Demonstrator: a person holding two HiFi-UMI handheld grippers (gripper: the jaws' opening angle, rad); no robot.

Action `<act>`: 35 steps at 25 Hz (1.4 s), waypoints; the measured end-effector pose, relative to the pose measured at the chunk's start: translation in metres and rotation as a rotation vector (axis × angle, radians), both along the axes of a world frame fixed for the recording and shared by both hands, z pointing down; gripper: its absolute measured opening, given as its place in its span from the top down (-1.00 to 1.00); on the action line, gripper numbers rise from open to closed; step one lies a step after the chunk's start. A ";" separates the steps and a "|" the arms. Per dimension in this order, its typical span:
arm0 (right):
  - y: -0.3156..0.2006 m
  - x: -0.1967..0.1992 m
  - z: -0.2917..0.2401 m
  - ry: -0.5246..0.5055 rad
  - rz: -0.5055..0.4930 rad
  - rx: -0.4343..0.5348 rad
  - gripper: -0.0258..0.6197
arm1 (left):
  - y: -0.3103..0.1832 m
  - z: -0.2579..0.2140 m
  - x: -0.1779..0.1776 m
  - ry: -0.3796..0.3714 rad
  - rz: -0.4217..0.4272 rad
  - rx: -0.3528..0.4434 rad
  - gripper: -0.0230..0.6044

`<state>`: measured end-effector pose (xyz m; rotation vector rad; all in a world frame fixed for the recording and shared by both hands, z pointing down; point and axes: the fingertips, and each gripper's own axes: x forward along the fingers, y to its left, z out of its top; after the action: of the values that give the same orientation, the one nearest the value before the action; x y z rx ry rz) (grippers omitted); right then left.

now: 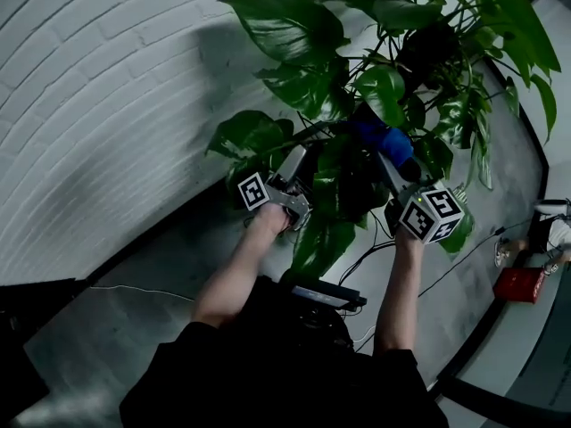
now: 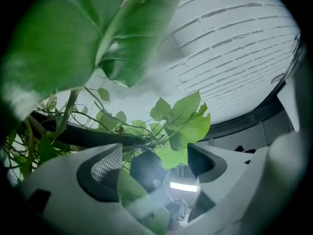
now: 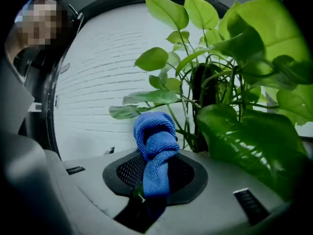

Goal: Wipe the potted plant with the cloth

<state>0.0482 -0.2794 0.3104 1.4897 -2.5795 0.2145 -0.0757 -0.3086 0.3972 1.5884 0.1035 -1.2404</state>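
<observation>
The potted plant (image 1: 308,29) has large dark green leaves and fills the upper right of the head view, in front of a white brick wall. My right gripper (image 1: 385,156) reaches in among the leaves, shut on a bunched blue cloth (image 1: 385,137). In the right gripper view the cloth (image 3: 155,143) stands knotted out of the jaws, close to a big glossy leaf (image 3: 244,136) and the plant's stems (image 3: 203,89). My left gripper (image 1: 294,161) is open under the foliage, and a blurred leaf (image 2: 132,197) lies loosely between its fingers (image 2: 105,166). The pot is hidden.
The white brick wall (image 1: 98,105) stands close behind and to the left of the plant. Cables (image 1: 464,259) run over the grey floor, and a red object (image 1: 519,284) sits at the right edge. A black device (image 1: 326,294) hangs at the person's chest.
</observation>
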 end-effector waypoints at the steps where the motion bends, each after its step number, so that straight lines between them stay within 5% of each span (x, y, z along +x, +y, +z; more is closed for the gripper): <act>1: -0.006 0.004 0.005 0.026 0.020 -0.013 0.55 | 0.001 0.000 0.000 0.002 0.003 0.003 -0.46; 9: -0.029 -0.044 0.092 0.082 -0.178 -0.318 0.55 | 0.000 -0.013 -0.012 0.100 -0.050 0.008 -0.46; 14: -0.005 -0.071 0.087 0.113 -0.300 -0.306 0.55 | -0.001 -0.023 -0.022 0.113 -0.082 0.039 -0.46; 19: 0.025 -0.087 0.085 0.251 -0.402 -0.248 0.55 | 0.004 -0.025 -0.023 0.110 -0.084 0.047 -0.46; 27: 0.014 -0.015 0.025 0.047 -0.084 -0.040 0.55 | 0.022 -0.012 -0.011 0.031 -0.040 0.032 -0.46; 35: 0.042 -0.029 0.041 0.070 -0.196 -0.126 0.55 | 0.063 -0.027 -0.007 -0.011 0.020 0.129 -0.46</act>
<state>0.0189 -0.2378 0.3519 1.1729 -2.5814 0.2881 -0.0830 -0.2456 0.3699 1.7014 0.1951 -1.2302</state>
